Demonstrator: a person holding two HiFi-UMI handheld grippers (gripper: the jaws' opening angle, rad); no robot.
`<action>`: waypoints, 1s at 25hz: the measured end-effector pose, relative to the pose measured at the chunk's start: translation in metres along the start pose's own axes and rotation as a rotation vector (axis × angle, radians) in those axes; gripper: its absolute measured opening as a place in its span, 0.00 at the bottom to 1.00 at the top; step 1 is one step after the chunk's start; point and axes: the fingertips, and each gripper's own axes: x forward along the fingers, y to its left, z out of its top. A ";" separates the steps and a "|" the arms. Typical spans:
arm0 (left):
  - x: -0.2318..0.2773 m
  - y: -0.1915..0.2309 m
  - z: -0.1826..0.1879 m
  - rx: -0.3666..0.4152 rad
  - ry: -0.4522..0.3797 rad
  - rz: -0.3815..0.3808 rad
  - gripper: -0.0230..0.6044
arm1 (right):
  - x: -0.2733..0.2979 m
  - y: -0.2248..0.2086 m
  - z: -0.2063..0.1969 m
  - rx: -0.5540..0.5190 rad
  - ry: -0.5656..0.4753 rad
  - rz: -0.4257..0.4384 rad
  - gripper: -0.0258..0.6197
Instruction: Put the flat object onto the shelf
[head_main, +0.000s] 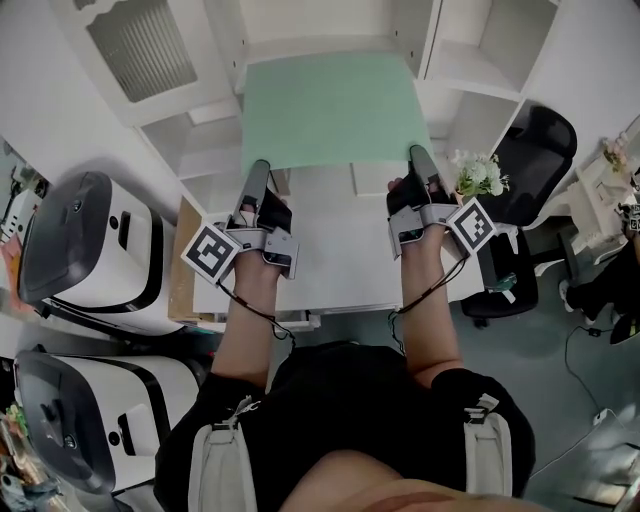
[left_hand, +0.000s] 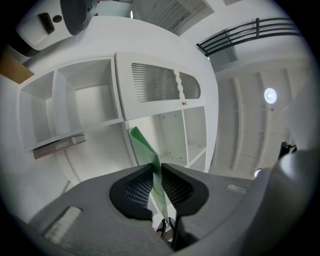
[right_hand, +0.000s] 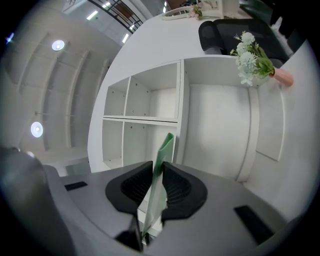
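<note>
A pale green flat sheet (head_main: 325, 108) is held level in front of the white shelf unit (head_main: 470, 70), its far edge near the shelf's middle bay. My left gripper (head_main: 258, 172) is shut on the sheet's near left corner. My right gripper (head_main: 417, 158) is shut on its near right corner. In the left gripper view the green sheet (left_hand: 145, 147) runs edge-on between the dark pads (left_hand: 137, 190). In the right gripper view the sheet (right_hand: 161, 160) stands edge-on between the pads (right_hand: 176, 187), pointing at the open compartments (right_hand: 142, 115).
A vase of white flowers (head_main: 478, 175) stands on the white top by my right gripper. A black office chair (head_main: 525, 160) is at the right. Two white machines with dark lids (head_main: 85, 250) stand on the left. The shelf's louvred door (left_hand: 162, 82) is above the left compartments.
</note>
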 end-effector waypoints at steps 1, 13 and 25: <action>0.004 0.000 0.000 0.003 -0.002 0.000 0.12 | 0.003 -0.001 0.002 0.004 0.003 0.002 0.13; 0.040 0.010 0.013 0.003 -0.035 0.007 0.12 | 0.049 -0.006 0.013 0.031 0.041 0.039 0.13; 0.078 0.025 0.033 -0.007 -0.049 0.039 0.12 | 0.094 -0.011 0.022 0.051 0.051 0.021 0.14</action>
